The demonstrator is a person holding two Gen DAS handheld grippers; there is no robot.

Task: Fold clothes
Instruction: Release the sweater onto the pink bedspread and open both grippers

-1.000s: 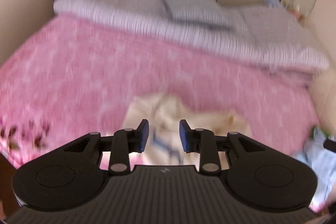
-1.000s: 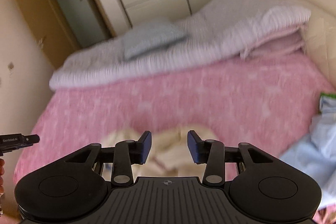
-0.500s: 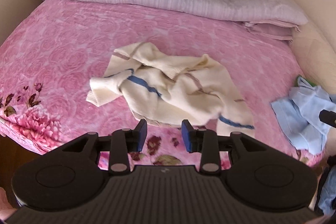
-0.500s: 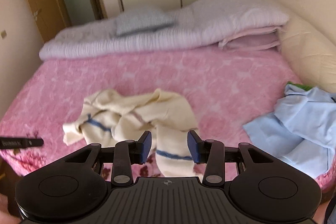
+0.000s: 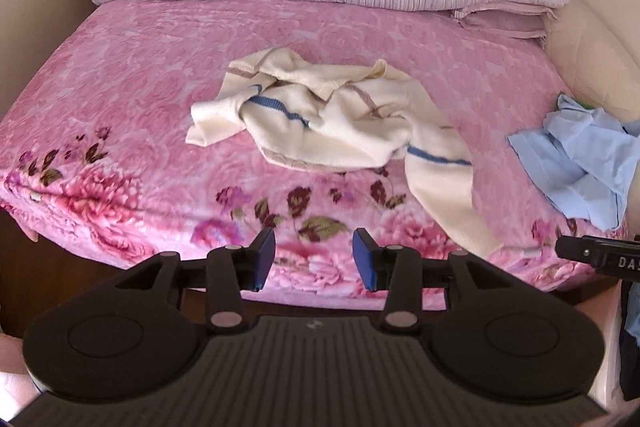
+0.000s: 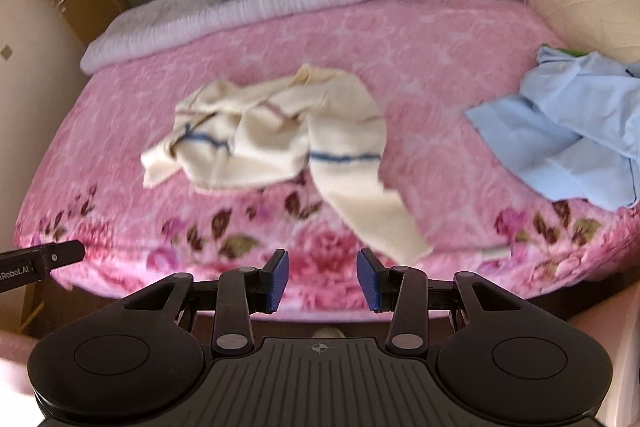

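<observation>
Crumpled in a loose heap near the middle of the pink bed [image 5: 132,75]: a cream garment [image 5: 340,123], knit-looking, with blue stripes and thin brownish lines. Bunched and twisted on itself, 1 long part trailing toward the foot edge of the bed, 1 short flap poking out to the left. Not folded as it lies. Off at the right edge, a light blue garment [image 5: 576,163], also rumpled, well apart from the cream one.

Left tool [image 5: 314,264] held back over the foot edge, jaws parted wide, nothing between the blue pads. Right tool [image 6: 322,280] likewise wide and empty, also short of the cloth. Neither touching fabric.

Likely handling, judged from the look alone: soft, limp, light, thickish knit; no stiffness to hold a shape, so bound to sag and drag when lifted from 1 point only. Plush bedcover probably grippy, so sliding the cloth flat may tug it back into wrinkles; lifting and shaking out looks safer than dragging. Nothing fragile here.

Best places to pinch: the end of the trailing part nearest the foot edge, and the short flap at the left. Both are single free layers, easy to close on. Worth avoiding the thick bunched middle, where several layers would come up together.
</observation>
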